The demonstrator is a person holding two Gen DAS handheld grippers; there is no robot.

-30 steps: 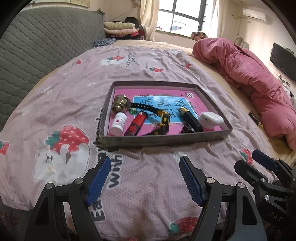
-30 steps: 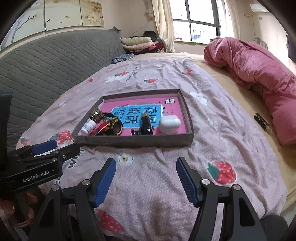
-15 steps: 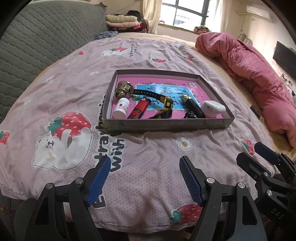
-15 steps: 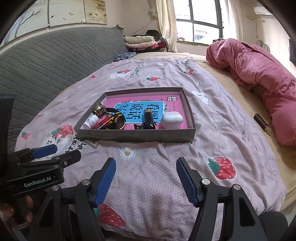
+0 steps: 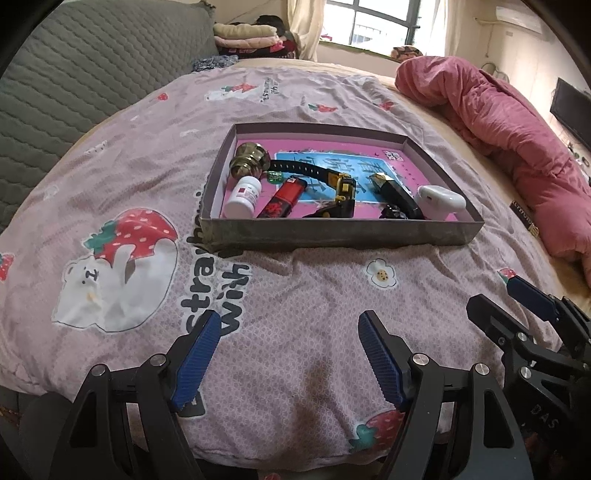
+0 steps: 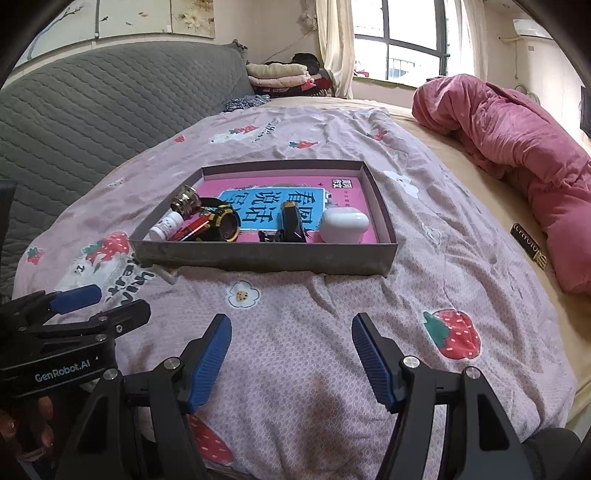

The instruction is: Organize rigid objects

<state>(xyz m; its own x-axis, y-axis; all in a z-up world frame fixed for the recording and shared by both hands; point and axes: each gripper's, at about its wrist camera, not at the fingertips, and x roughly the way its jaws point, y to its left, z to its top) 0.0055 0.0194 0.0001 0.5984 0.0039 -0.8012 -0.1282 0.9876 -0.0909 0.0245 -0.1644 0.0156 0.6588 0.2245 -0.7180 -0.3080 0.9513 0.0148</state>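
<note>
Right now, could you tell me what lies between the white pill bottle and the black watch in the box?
The red lighter lies between the white pill bottle and the black watch, clearest in the left wrist view.

bed (image 5: 110, 155) carries shallow box (image 5: 332, 232), pink quilt (image 5: 517, 147), folded clothes (image 5: 247, 33).

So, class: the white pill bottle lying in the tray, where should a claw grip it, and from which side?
Grip the white pill bottle across its round body, coming down from above. It lies on its side near the tray's left wall, with the red lighter close on its right, so a sideways approach looks blocked. I'd slip one finger into each gap beside the body, probably mid-length.
</note>
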